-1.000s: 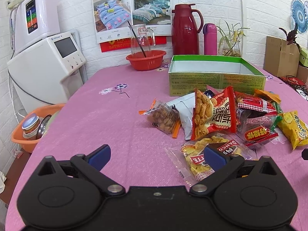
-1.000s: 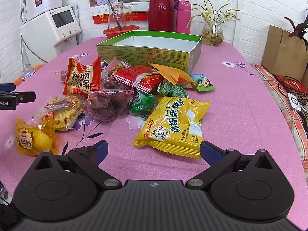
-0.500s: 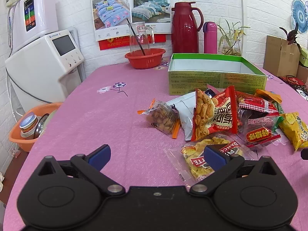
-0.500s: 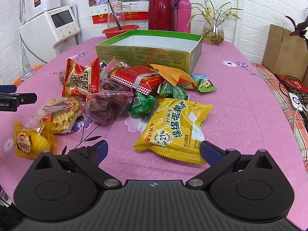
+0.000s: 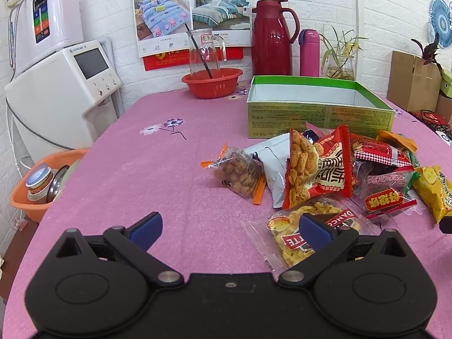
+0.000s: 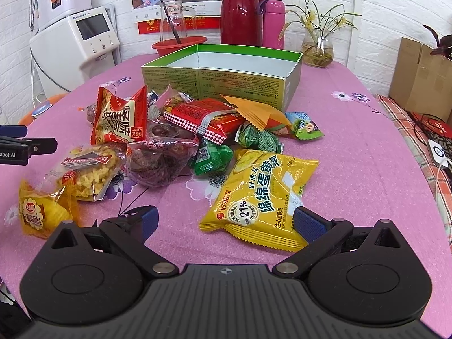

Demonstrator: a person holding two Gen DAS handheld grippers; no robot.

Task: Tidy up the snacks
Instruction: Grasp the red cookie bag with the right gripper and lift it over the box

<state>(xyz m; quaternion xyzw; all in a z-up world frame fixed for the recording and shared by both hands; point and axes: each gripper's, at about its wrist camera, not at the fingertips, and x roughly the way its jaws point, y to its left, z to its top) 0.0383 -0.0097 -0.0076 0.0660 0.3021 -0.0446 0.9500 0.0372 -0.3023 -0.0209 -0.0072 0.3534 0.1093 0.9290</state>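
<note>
We're at the very start: the green box (image 6: 223, 82) at the far side of the pink table (image 5: 158, 175) looks empty as far as we can see inside, and every snack is still piled on the cloth in front of it. Left gripper (image 5: 230, 226) is spread wide, holding nothing, its right finger over the clear cookie pack (image 5: 308, 234). Right gripper (image 6: 226, 221) is also spread, empty, with the yellow cake bag (image 6: 262, 197) lying between its fingers, so that's probably our first pick. Red chip bag (image 6: 120, 120), red wafer pack (image 6: 203, 118), green candies (image 6: 212, 158) and the rest all remain to be moved.
</note>
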